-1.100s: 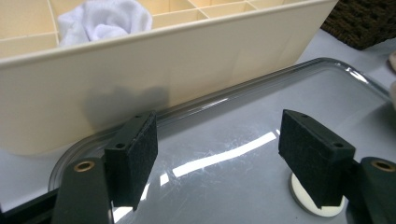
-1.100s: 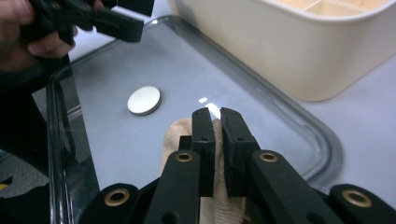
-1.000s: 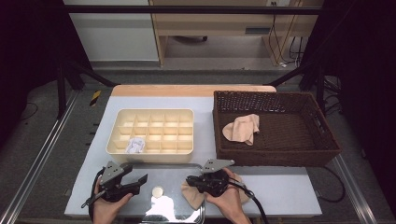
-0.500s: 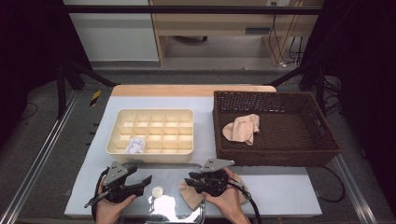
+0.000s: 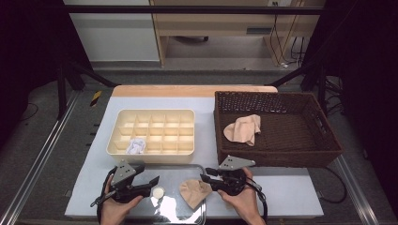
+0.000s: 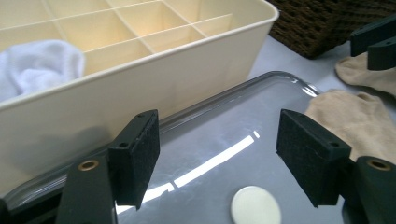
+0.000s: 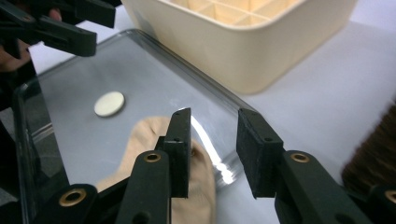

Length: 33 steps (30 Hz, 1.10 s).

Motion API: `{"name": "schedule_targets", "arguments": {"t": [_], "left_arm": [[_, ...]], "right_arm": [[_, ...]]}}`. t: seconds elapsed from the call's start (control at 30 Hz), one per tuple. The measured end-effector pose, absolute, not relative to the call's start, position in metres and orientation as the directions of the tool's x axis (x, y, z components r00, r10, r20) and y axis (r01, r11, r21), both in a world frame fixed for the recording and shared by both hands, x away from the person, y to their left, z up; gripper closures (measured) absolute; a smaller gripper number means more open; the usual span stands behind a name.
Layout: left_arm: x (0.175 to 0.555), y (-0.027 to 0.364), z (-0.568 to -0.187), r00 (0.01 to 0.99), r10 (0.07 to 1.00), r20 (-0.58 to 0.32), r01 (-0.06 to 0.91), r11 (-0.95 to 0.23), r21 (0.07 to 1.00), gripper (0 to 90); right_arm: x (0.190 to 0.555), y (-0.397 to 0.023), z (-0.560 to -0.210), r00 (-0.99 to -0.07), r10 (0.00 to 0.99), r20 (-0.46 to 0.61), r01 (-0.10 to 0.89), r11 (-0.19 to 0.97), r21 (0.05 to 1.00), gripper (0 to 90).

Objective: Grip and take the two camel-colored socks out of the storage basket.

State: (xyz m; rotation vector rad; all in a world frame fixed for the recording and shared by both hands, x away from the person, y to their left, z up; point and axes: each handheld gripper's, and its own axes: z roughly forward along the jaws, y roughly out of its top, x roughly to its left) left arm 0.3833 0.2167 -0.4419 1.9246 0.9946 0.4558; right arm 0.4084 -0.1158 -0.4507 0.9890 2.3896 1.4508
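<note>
A beige sock lies on the clear tray at the table's front edge, next to a small white disc. My right gripper sits at the sock's right edge. Its jaws have just been opening, and in the right gripper view nothing is between them; the sock lies under the left jaw. My left gripper stands open over the tray's left part, with the disc below its wide gap. A second beige sock rests in the wicker basket.
A cream compartment box stands behind the clear tray, and a white sock lies in one of its front compartments. The basket fills the right side of the table. A wooden strip runs along the far edge.
My right gripper's jaws have opened and let go of the beige sock, which now lies on the clear tray. Both hands have shifted slightly to the right.
</note>
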Motion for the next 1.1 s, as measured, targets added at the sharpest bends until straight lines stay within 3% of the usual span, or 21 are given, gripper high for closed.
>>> {"name": "schedule_targets", "arguments": {"t": [0.33, 0.57, 1.1], "left_arm": [[0.384, 0.187, -0.449, 0.645, 0.760, -0.078, 0.483, -0.327, 0.812, 35.5], [0.383, 0.171, -0.457, 0.675, 0.731, -0.102, 0.499, -0.350, 0.793, 41.6], [0.379, 0.144, -0.473, 0.710, 0.696, -0.111, 0.520, -0.411, 0.749, 72.3]], "right_arm": [[0.396, -0.139, -0.461, -0.738, 0.640, 0.216, 0.484, 0.278, 0.830, 69.9], [0.392, -0.132, -0.475, -0.744, 0.622, 0.245, 0.515, 0.299, 0.803, 68.9], [0.394, -0.114, -0.483, -0.767, 0.593, 0.245, 0.512, 0.334, 0.791, 76.3]]}}
